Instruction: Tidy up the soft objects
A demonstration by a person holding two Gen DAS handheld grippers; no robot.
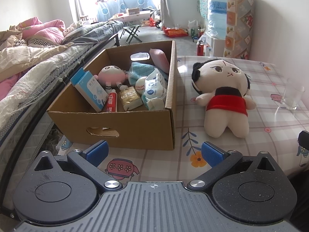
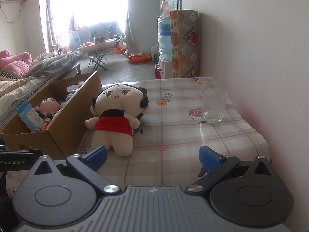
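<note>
Blue pads tipped both tools, and both stood wide apart with nothing between them. The left tool [image 1: 153, 152] hovered low over the near edge of the surface [image 1: 270, 119], its left pad [image 1: 97, 151] just in front of the cardboard box [image 1: 115, 123] and its right pad [image 1: 211, 153] over a printed orange flower; neither pad touched the box as far as the left wrist view showed. The right tool [image 2: 152, 155] was spread equally wide, its left pad [image 2: 96, 155] very close to the foot of the plush doll [image 2: 115, 119], though whether they touched could not be told, and its right pad [image 2: 209, 157] over bare checked cloth near the surface's right edge.

That doll, cream with black hair and a red top, lay on its back on the surface, just to the right of the box, head toward the far end. Inside the box lay a pink stuffed toy [image 1: 114, 75], a blue and white carton [image 1: 89, 89], a red toothpaste tube [image 1: 111, 101], a gold wrapped packet [image 1: 129, 97], a baseball [image 1: 142, 84], a pack of wipes [image 1: 155, 90], a folded teal cloth [image 1: 139, 67] and a pink pouch [image 1: 159, 59] leaning at the far right corner. An empty drinking glass [image 2: 213, 105] stood upright farther right, well apart from the doll. A bed [image 1: 29, 61] with rumpled quilts ran along the left of the box.
</note>
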